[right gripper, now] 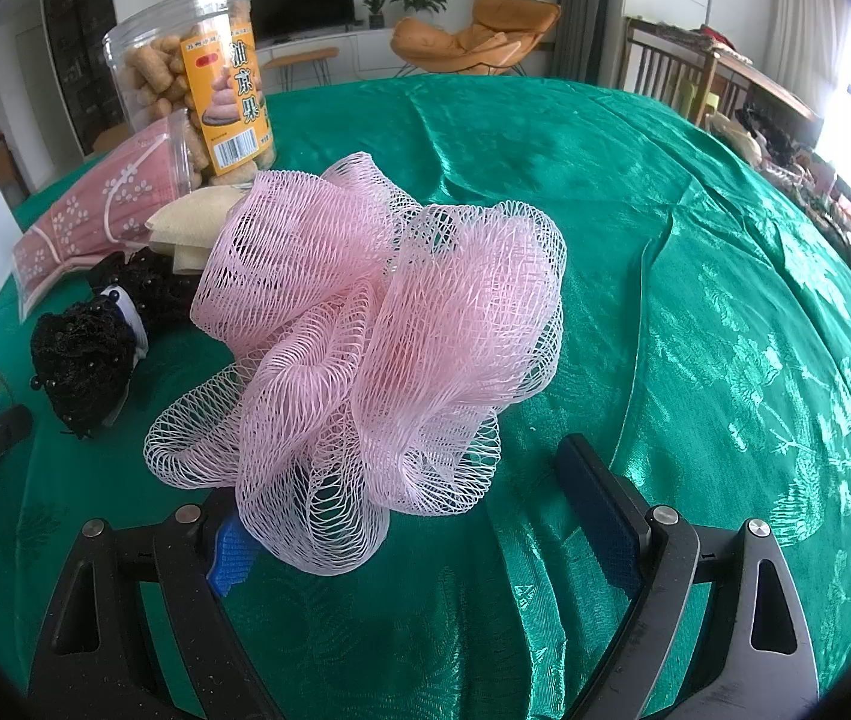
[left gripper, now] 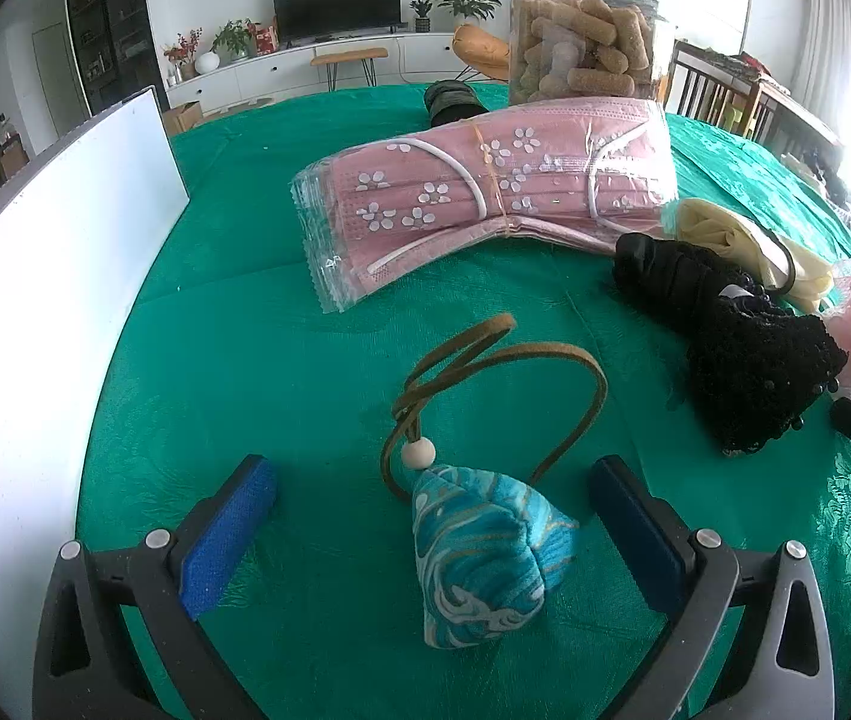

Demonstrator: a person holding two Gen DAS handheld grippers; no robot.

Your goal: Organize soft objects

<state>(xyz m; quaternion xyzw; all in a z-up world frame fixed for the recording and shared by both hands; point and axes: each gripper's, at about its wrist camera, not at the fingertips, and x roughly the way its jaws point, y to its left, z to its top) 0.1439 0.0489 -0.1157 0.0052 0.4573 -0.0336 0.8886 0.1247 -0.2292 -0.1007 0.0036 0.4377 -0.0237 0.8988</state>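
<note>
My left gripper [left gripper: 434, 516] is spread wide, with the blue brocade pouch [left gripper: 488, 558] sitting between my fingers, touching neither pad. Its brown cord [left gripper: 485, 360] loops away toward the far pink mask packet [left gripper: 485, 192]. A black lace bundle [left gripper: 743, 336] lies to the right on the green tablecloth [left gripper: 245, 360].

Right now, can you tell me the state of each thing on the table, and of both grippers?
left gripper: open, fingers on either side of the pouch, not touching it.
blue pouch: on the cloth, cord loose.
right gripper: open around the sponge.
pink mesh sponge: fluffed, resting on the cloth.
mask pack: sealed, lying flat, banded.
snack jar: upright, nearly full.
black lace piece: bunched.
</note>
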